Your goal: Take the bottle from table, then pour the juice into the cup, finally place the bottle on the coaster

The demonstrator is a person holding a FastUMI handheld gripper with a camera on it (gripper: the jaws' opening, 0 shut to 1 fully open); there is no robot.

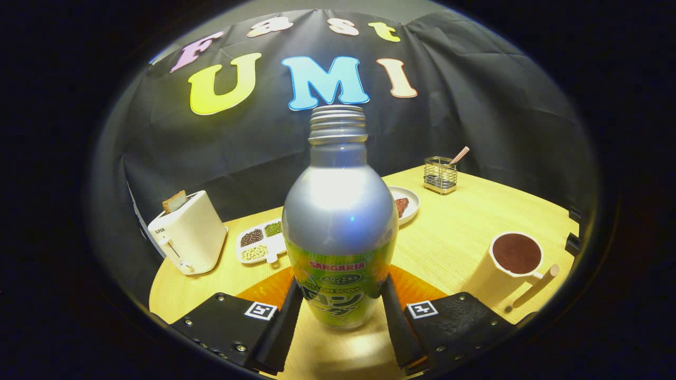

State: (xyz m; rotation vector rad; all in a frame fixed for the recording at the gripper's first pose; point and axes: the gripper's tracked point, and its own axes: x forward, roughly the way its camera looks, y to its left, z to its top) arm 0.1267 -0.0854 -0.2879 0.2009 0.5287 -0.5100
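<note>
Your bottle [339,221] stands straight up between the two fingers, its cap off. Your gripper [340,311] pinches it, one finger pressed on each side. An orange coaster [417,290] peeks out behind the bottle's bottom. The cup [511,264], full of dark drink, sits at three o'clock from the bottle. The toaster [186,232] stands at nine o'clock on the table [475,211].

A toaster [188,235], sectioned tray [260,244], plate [409,203] and wire holder [440,174] stand on the table [475,216].
</note>
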